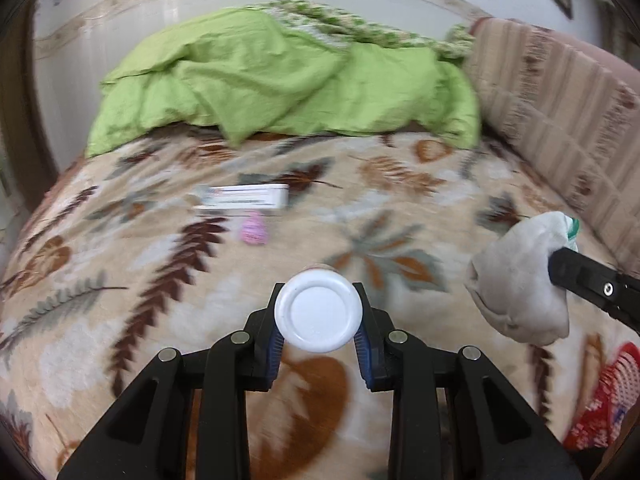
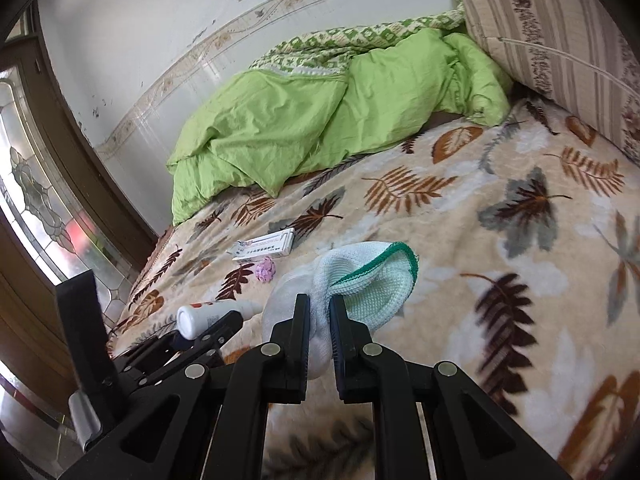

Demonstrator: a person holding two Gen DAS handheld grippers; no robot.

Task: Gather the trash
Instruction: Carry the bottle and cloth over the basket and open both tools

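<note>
White plastic bottle (image 1: 319, 311): we find it clamped in our left gripper (image 1: 319, 334), above the leaf-patterned fleece blanket (image 1: 160, 280).
Right gripper (image 2: 319, 322): pinching a white green-trimmed sock (image 2: 360, 280).
Small white carton (image 2: 264, 245): lying on blanket.

Box: flat white cardboard box (image 2: 263, 249) lying on leaf-patterned fleece blanket (image 2: 460, 240)
Wad: crumpled pink paper wad (image 2: 265, 270) sitting just before box
Duvet: rumpled green duvet (image 2: 320, 120) lying behind both

Smooth glossy white plastic on the bottle (image 1: 319, 317). Soft ribbed knit cloth (green-edged cuff) on the sock (image 2: 362, 284). Fuzzy matt fleece on the leaf-print blanket (image 2: 460, 240); thin, faintly shiny, creased cloth on the green duvet (image 2: 320, 120). Printed cardboard on the small box (image 2: 264, 245). Matt black plastic on both grippers.
</note>
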